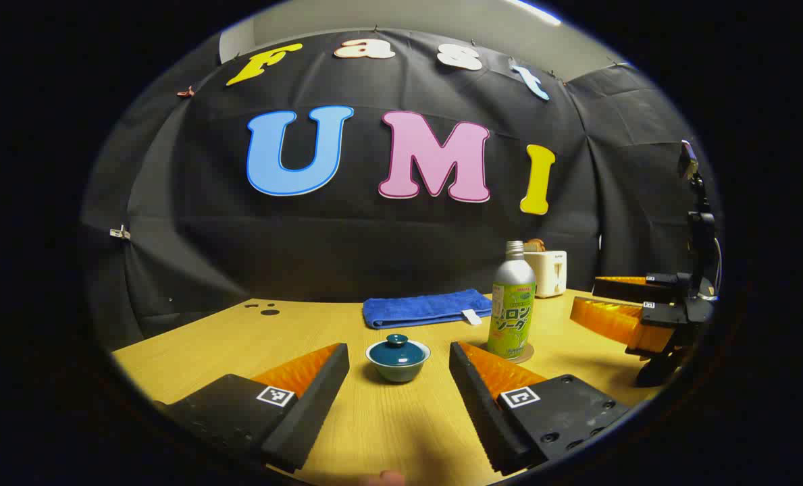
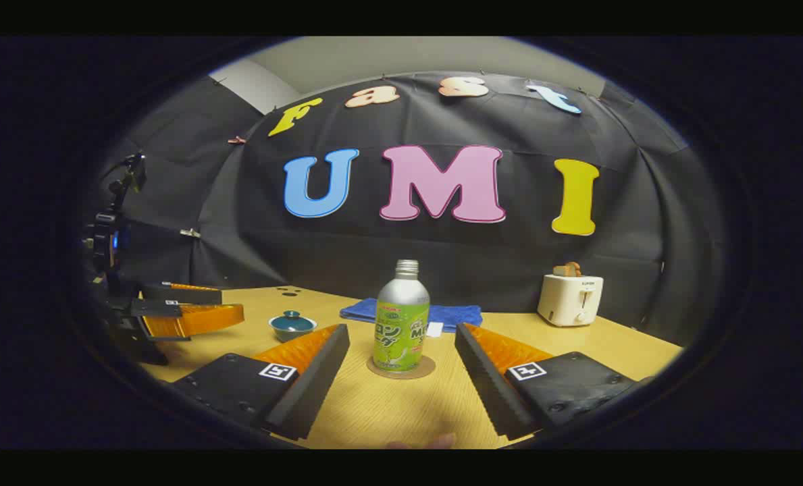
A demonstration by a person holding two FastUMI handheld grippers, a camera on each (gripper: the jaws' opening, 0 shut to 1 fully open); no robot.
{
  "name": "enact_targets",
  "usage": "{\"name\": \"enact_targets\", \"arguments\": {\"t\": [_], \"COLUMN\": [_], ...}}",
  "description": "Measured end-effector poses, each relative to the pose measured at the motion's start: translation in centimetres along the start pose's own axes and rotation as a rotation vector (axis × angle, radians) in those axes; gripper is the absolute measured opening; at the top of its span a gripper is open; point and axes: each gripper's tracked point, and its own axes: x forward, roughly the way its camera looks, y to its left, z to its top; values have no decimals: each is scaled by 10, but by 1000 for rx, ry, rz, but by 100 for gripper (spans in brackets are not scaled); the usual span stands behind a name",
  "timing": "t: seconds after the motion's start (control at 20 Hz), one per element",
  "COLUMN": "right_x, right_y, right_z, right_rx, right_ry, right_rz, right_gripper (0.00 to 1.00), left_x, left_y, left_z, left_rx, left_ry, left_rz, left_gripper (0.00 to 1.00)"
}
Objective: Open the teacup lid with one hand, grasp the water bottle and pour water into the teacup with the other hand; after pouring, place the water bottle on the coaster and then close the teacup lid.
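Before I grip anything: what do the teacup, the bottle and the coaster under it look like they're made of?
Small teal lidded teacup: likely glazed ceramic, with a glossy sheen and pale rim. Silver bottle with green label: apparently brushed aluminium, with a matte metallic shoulder and threaded neck. Thin round brown coaster: possibly cork or wood; too small to tell.

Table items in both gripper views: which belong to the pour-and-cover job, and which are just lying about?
For the job:
teacup with its lid on
water bottle, upright on the coaster
left gripper, open, facing the teacup
right gripper, open, facing the bottle

Lying about:
blue towel
toaster
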Motion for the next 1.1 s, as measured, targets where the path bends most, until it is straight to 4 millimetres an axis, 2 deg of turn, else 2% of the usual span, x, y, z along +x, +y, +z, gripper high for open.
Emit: {"name": "enact_targets", "arguments": {"t": [0.4,0.75,1.1], "right_x": [7,8,8], "right_y": [1,1,1], "right_z": [-24,-23,-24], "right_rx": [83,90,90], "right_ry": [96,93,94], "right_rz": [12,22,26], "right_gripper": [97,98,98], "left_x": [2,5,54], "left_y": [5,1,9], "left_z": [0,0,-4], "left_rx": [1,2,33], "left_ry": [-2,-6,15], "left_rz": [27,11,-20], "left_gripper": [95,95,95]}}
